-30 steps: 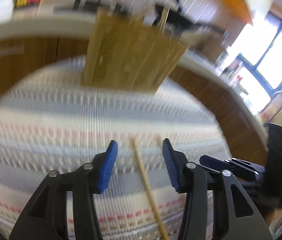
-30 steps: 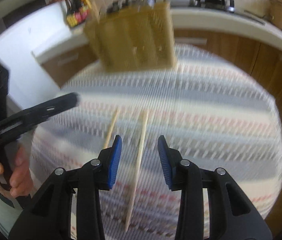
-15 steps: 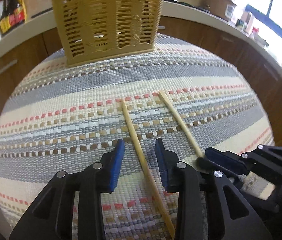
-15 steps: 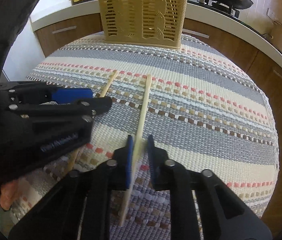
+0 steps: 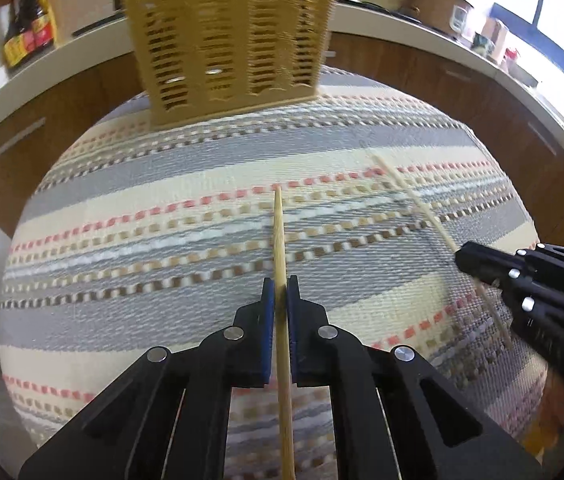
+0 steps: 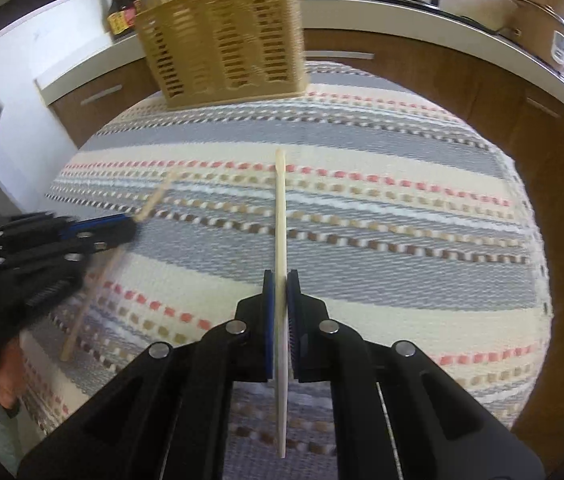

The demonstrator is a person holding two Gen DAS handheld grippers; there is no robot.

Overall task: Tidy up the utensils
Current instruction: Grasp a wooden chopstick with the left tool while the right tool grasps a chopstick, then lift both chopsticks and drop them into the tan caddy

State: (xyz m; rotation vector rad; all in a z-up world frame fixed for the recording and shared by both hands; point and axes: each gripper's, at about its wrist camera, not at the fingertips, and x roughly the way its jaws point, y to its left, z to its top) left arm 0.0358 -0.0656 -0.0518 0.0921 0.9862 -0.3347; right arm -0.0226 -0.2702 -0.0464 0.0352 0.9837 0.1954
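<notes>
Blue-padded, your left hand-held gripper (image 5: 281, 296) pinches one chopstick (image 5: 280, 240); your right hand-held gripper (image 6: 281, 292) pinches the other chopstick (image 6: 280, 216). Beneath lies a striped woven mat (image 5: 162, 240), the tan utensil basket (image 5: 230, 44) at its far edge, a white kitchen counter (image 6: 422, 12) behind.

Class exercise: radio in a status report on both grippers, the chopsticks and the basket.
Left gripper shut on one chopstick. Right gripper shut on other chopstick. Basket upright at far edge of striped cloth. Path ahead unobstructed.

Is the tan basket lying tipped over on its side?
No, the tan basket stands upright at the far edge of the striped cloth, its open top facing up.
</notes>
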